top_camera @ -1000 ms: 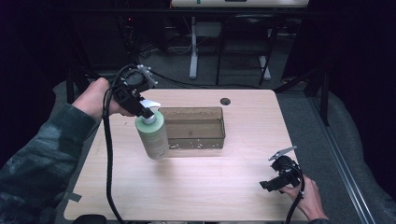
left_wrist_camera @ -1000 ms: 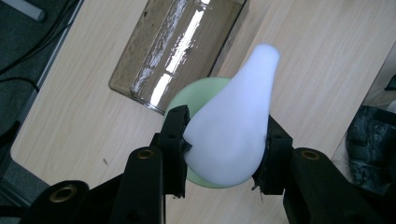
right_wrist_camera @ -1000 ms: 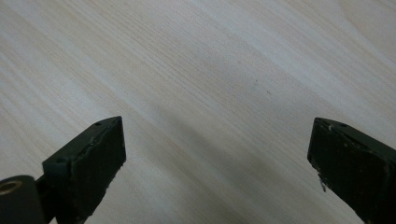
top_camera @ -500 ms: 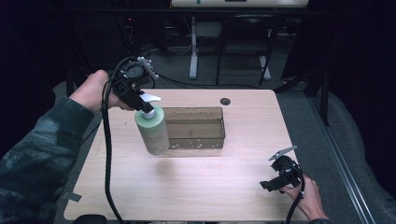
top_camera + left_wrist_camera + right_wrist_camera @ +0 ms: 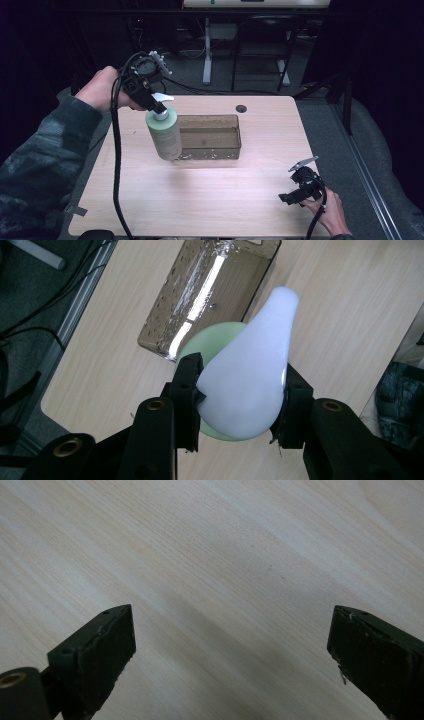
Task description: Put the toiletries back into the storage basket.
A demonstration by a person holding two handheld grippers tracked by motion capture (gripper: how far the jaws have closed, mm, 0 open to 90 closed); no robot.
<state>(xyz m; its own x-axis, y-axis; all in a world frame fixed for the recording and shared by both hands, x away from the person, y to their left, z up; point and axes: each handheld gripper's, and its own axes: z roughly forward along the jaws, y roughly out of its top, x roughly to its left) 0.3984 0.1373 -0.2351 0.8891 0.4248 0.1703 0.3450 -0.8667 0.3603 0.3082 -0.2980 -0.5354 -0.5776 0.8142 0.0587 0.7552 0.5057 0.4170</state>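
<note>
Bottle (image 5: 164,135) hangs left of centre frame, just beside the tray's (image 5: 210,152) left end, gripped by its white pump head (image 5: 250,372) in the left gripper (image 5: 152,102), likely for carrying upright. Right gripper (image 5: 300,192) idles wide apart, lower right, over bare table (image 5: 225,555).
</note>
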